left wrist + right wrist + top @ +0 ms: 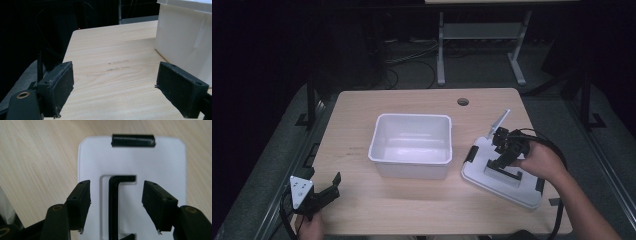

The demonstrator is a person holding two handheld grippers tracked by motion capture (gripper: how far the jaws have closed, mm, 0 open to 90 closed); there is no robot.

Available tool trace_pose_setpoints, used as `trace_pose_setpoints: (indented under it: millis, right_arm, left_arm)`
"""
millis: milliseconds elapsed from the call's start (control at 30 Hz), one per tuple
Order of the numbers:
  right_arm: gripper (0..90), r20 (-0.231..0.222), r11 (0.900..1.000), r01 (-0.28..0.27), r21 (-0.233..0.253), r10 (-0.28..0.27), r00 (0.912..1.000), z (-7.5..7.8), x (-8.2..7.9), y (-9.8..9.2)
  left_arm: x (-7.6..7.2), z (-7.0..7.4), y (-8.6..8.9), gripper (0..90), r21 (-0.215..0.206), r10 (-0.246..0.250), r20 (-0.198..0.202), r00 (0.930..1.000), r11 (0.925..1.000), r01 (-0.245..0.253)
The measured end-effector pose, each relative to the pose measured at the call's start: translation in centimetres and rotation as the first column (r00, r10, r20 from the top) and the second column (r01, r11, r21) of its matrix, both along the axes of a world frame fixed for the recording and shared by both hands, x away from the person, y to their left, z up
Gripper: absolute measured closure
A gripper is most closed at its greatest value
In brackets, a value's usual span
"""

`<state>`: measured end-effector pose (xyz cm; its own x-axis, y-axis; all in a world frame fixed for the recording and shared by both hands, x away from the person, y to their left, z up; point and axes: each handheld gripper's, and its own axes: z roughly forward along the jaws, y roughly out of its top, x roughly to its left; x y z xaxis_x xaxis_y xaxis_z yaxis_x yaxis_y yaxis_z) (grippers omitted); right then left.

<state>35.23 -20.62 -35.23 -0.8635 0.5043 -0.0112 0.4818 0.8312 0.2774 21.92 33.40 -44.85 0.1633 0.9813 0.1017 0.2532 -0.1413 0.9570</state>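
With the right tongs (115,205) apart astride the black handle (113,207) of the lid (502,172) lying right of the bin (411,145), lower squarely, then close; left tongs (115,90) idle, apart

High view overhead facing forward, gripper views close (table (362,210) shared)
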Motion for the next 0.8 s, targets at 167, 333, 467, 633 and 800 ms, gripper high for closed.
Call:
trace_pose_setpoints:
  millis: [167,333,467,633,800]
  right_arm:
    - [39.6,-0.008,1.0,0.011,-0.007,-0.012,0.9999,-1.5,-0.5,-0.9]
    - [39.7,-0.015,1.0,0.012,-0.025,-0.012,0.9998,-3.1,-0.9,-1.1]
    - [40.8,-0.021,1.0,0.018,-0.022,-0.019,0.9996,-3.9,-0.9,-1.5]
    - [43.5,-0.027,0.999,0.03,-0.035,-0.03,0.9992,-4.8,-0.9,-1.9]
    - [46.8,-0.028,0.998,0.029,-0.053,-0.031,0.9991,-5.3,-0.8,-2.1]
  left_arm:
    - [0.0,0.0,0.0,13.6,0.004,-0.004,0.0,1.0,1.0,0.004]
    - [0.0,0.0,0.0,13.5,0.002,-0.003,0.0,1.0,1.0,0.003]
    - [0.0,0.0,0.0,13.5,0.002,-0.001,-0.001,1.0,1.0,0.001]
    - [0.0,0.0,0.0,13.5,0.004,-0.001,-0.001,1.0,1.0,0.001]
    - [0.0,0.0,0.0,13.5,0.003,-0.002,-0.001,1.0,1.0,0.002]
